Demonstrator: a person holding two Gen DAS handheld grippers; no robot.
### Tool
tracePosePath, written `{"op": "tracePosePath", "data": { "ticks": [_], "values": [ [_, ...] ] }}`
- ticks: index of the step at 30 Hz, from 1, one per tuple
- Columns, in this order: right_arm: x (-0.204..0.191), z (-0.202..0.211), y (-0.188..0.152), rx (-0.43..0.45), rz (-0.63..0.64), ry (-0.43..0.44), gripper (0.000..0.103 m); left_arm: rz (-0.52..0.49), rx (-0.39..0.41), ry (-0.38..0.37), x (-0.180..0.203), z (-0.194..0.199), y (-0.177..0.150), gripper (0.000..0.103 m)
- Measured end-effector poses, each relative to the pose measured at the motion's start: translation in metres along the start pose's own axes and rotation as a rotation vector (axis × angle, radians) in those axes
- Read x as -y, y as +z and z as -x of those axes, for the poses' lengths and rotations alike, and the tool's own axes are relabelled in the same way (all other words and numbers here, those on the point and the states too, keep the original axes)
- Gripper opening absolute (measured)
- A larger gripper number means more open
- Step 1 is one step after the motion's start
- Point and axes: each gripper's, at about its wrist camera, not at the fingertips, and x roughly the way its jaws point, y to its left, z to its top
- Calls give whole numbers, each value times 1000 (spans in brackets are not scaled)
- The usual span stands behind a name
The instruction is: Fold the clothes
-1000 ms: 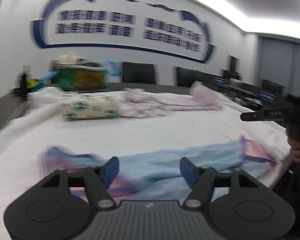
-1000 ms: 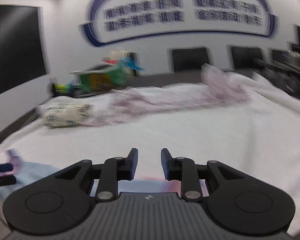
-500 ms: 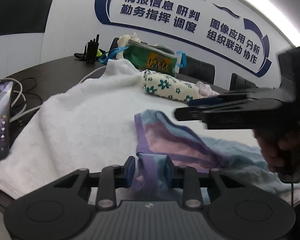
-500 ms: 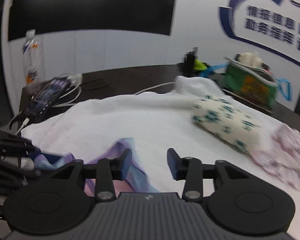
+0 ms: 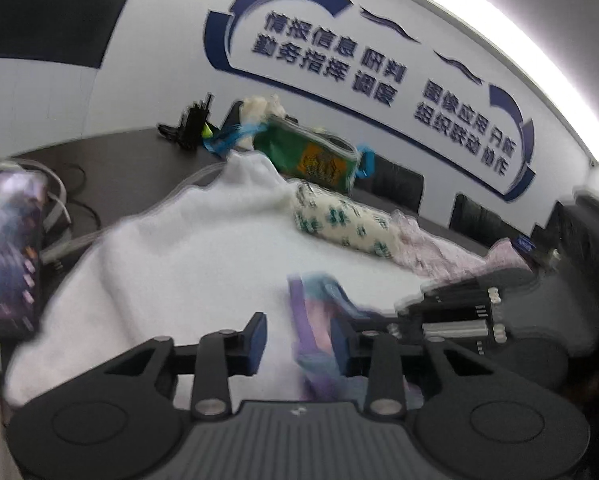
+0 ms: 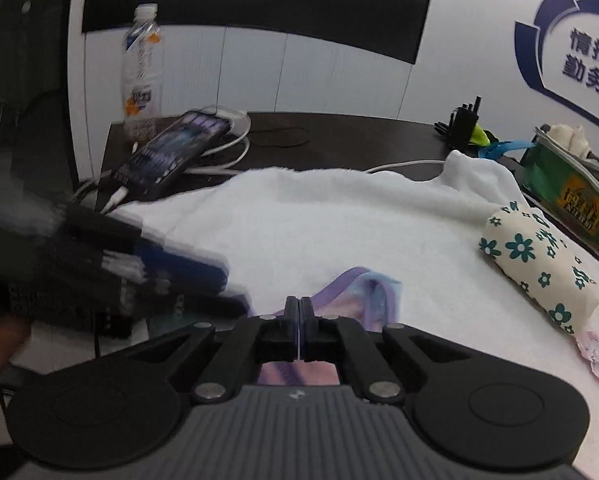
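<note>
A light-blue garment with purple trim lies bunched on a white towel. My left gripper straddles its purple edge. Its jaws are opening, and the cloth rests against the right pad while the left pad stands clear. In the right wrist view my right gripper is shut on the same garment, with pink and purple cloth showing under the jaws. The right gripper also shows blurred at the right of the left wrist view. The left gripper is a blur at the left of the right wrist view.
A rolled floral garment and a pink lacy one lie further back on the towel. Behind them sits a green pouch. On the dark table to the left are a phone with cables and a bottle.
Both grippers swung left to the garment's purple-trimmed end. The left jaws closed on the trim, then parted again. The right jaws went from apart to fully shut on the cloth.
</note>
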Motion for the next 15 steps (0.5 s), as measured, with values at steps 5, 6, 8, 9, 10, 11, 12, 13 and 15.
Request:
{"op": "tracePosePath", "data": {
  "ticks": [5, 6, 8, 9, 10, 11, 12, 13, 15],
  "values": [
    [20, -2, 4, 32, -74, -124, 53, 18, -27, 26, -2, -13, 23, 36],
    [25, -7, 5, 27, -84, -157, 53, 19, -25, 28, -1, -14, 24, 36],
    [34, -19, 5, -4, -110, -182, 45, 26, -19, 31, 0, -12, 23, 36],
    [38, -27, 4, -22, -134, -162, 31, 32, -21, 32, 1, -11, 21, 36],
    [44, -32, 2, -37, -172, -154, 19, 37, -24, 37, 1, -8, 18, 36],
    [49, -38, 0, -52, -212, -148, 5, 36, -23, 42, 0, -4, 14, 37],
    [52, -35, -1, -38, -236, -145, 5, 27, -20, 43, 0, 0, 10, 37],
    [50, -27, -1, -10, -227, -134, 4, 23, -19, 40, 0, 5, 6, 38],
    [40, -9, 0, 48, -184, -110, 4, 30, -17, 37, -2, 14, 0, 39]
  ]
}}
